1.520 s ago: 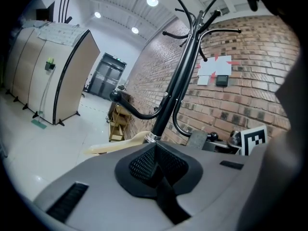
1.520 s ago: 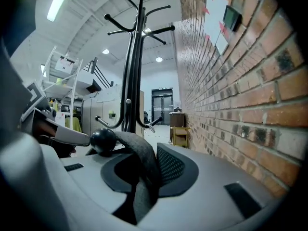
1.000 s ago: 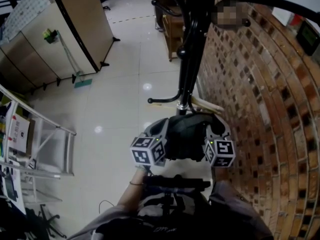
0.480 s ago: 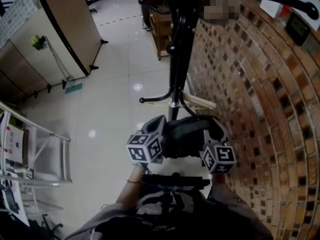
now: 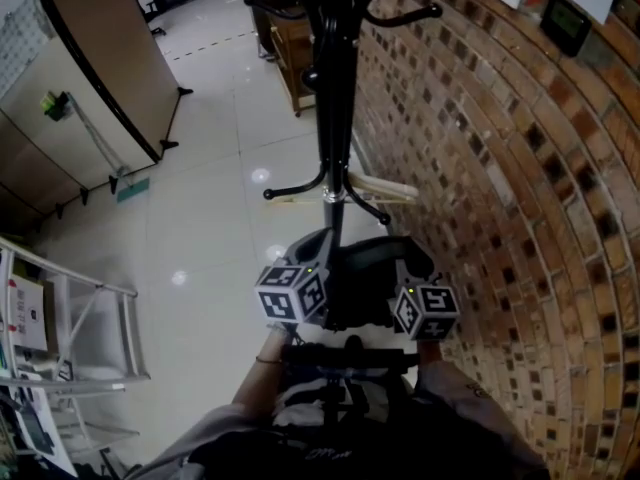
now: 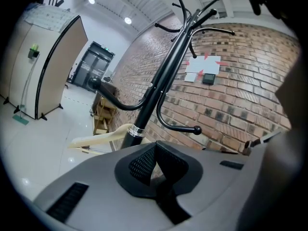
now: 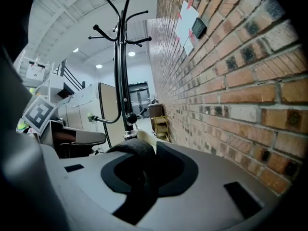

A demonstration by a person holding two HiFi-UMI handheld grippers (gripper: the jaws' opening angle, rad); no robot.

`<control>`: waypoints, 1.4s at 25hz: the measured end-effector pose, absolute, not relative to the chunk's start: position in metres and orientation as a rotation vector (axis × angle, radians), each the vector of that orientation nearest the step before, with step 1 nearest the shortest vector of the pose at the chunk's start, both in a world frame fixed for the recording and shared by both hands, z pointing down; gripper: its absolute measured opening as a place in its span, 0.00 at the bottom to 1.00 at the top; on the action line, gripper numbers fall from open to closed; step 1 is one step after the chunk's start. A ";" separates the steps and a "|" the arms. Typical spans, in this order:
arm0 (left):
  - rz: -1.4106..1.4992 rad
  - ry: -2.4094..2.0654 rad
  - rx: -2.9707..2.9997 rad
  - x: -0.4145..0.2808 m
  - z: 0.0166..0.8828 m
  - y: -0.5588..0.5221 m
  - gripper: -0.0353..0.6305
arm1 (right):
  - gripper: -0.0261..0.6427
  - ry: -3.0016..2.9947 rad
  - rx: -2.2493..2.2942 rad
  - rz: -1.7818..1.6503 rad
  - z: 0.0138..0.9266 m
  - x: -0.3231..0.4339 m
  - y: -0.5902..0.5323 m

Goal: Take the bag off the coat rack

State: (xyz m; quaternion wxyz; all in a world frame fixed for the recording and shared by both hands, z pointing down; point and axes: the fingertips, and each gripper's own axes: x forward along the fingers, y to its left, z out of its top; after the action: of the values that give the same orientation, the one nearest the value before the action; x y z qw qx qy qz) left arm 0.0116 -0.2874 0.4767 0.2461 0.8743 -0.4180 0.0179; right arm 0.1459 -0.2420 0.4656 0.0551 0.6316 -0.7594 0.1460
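Note:
The black coat rack (image 5: 328,118) stands against the brick wall, and the hooks I can see on it are bare. A dark bag (image 5: 362,280) hangs low in front of me, between my two grippers. My right gripper (image 7: 150,150) is shut on a thick black strap (image 7: 129,150) of the bag, which bulges out of the jaws. The pads of my left gripper (image 6: 154,148) meet at their tips with nothing showing between them. The rack (image 7: 121,76) rises just beyond both grippers. A dark blurred mass (image 6: 288,129) fills the right side of the left gripper view.
The brick wall (image 5: 500,168) runs close along the right, with papers and a small device (image 5: 565,23) on it. Pale wooden pieces (image 5: 385,188) lie at the rack's foot. A wooden shelf (image 5: 290,38) stands behind, with partition panels (image 5: 90,58) and a metal frame (image 5: 70,298) to the left.
The head view has swung, so the rack's pole now sits further left and its upper hooks show. Both grippers stay close together with the bag between them.

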 end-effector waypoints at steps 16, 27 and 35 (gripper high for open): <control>0.109 -1.056 2.426 0.021 0.487 -0.264 0.07 | 0.16 -2.261 1.923 0.486 0.484 0.128 -0.232; 0.104 -1.044 2.436 0.024 0.483 -0.263 0.07 | 0.16 -2.221 1.916 0.467 0.480 0.129 -0.229; 0.100 -1.043 2.439 0.027 0.483 -0.262 0.06 | 0.16 -2.212 1.911 0.467 0.484 0.133 -0.226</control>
State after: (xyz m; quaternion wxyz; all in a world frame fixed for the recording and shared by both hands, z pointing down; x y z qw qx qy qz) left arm 0.0267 -0.2619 0.4828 0.2411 0.8917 -0.3812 0.0365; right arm 0.1331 -0.2258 0.4842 0.0906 0.6428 -0.7442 0.1572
